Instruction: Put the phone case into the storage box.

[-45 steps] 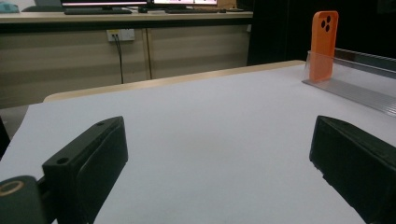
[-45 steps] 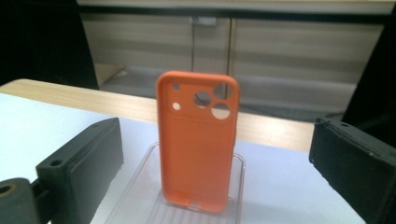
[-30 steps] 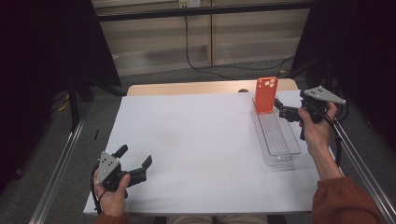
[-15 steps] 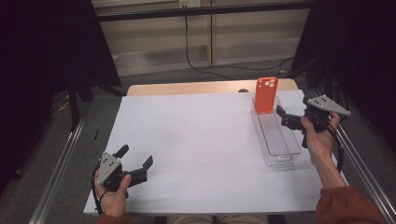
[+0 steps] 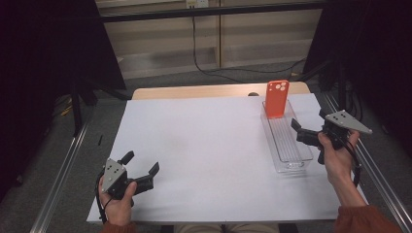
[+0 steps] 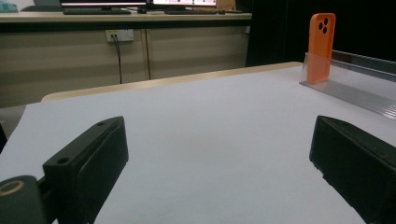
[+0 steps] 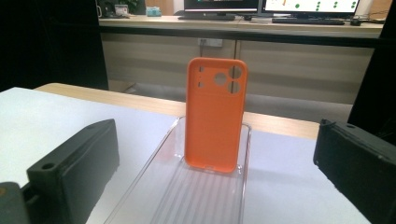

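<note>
An orange phone case (image 5: 277, 99) stands upright at the far end of a long clear plastic tray (image 5: 290, 154) on the right of the white table top (image 5: 209, 141). My right gripper (image 5: 300, 132) hovers open at the tray's right side, about halfway along it, jaws pointing at the tray and holding nothing. In the right gripper view the case (image 7: 215, 116) rises straight ahead between the open jaws, with the ribbed tray (image 7: 187, 196) below. My left gripper (image 5: 142, 163) rests open and empty near the front left corner. Its view has the case (image 6: 322, 45) far off at the right.
A bare wooden strip (image 5: 194, 91) of table runs along the far edge. Metal rails (image 5: 63, 167) flank both sides of the table. Cabinets and a hanging cable (image 5: 197, 43) stand beyond it. The white surface between the two grippers is wide and flat.
My right gripper has drawn back from the orange case toward the person, along the tray's right side. The left gripper has stayed almost where it was.
</note>
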